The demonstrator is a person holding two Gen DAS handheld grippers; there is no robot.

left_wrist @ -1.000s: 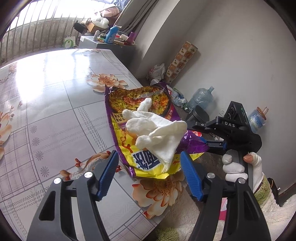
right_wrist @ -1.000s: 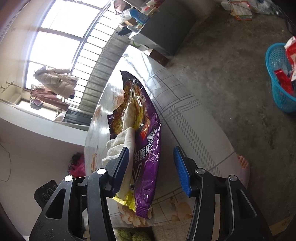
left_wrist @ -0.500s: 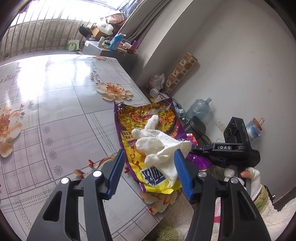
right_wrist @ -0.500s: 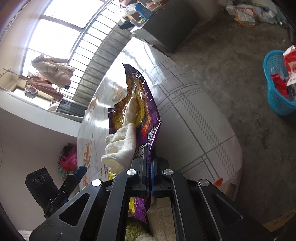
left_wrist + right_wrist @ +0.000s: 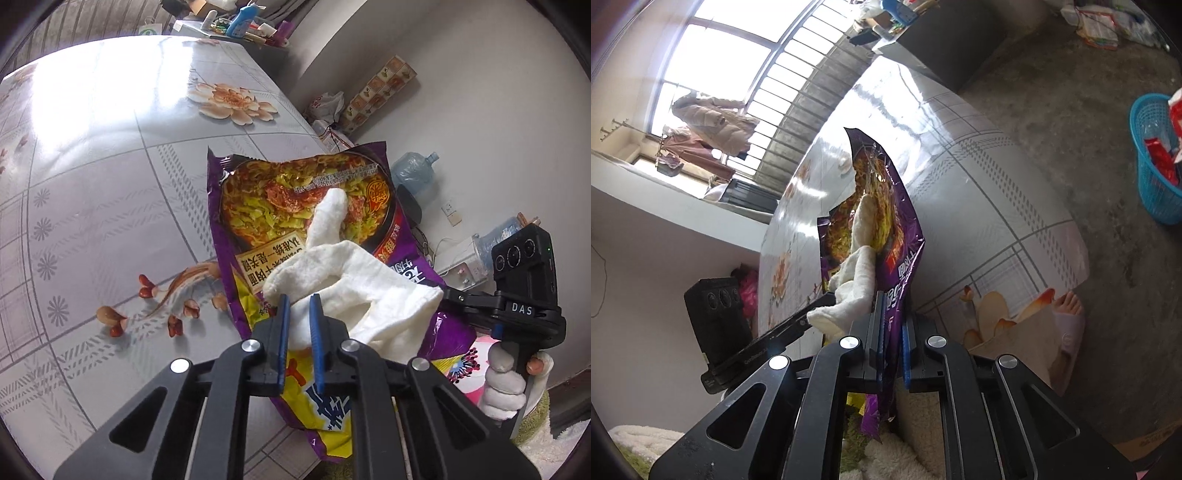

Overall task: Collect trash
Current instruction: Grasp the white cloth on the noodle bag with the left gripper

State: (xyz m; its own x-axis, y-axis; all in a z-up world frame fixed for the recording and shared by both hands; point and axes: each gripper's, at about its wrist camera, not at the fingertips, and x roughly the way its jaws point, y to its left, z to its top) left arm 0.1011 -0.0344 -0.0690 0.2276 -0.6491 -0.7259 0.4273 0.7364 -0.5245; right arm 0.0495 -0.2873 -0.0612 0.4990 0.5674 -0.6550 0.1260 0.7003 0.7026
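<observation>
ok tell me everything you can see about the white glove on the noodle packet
The white fuzzy fabric glove looks soft and limp, empty of any hand, its cuff opening gaping toward the right. It lies on the purple and yellow plastic noodle packet at the edge of the flower-patterned table, one finger pointing up over the printed noodle picture. The left claw has just closed, its blue pads pinching a lower finger. The right claw clamps the packet beside it.

One purple noodle packet (image 5: pixel 310 206) and one white glove (image 5: pixel 354 280) on one table (image 5: pixel 110 177) — plus one blue basket (image 5: pixel 1152 162), two water jugs (image 5: pixel 415 173).
</observation>
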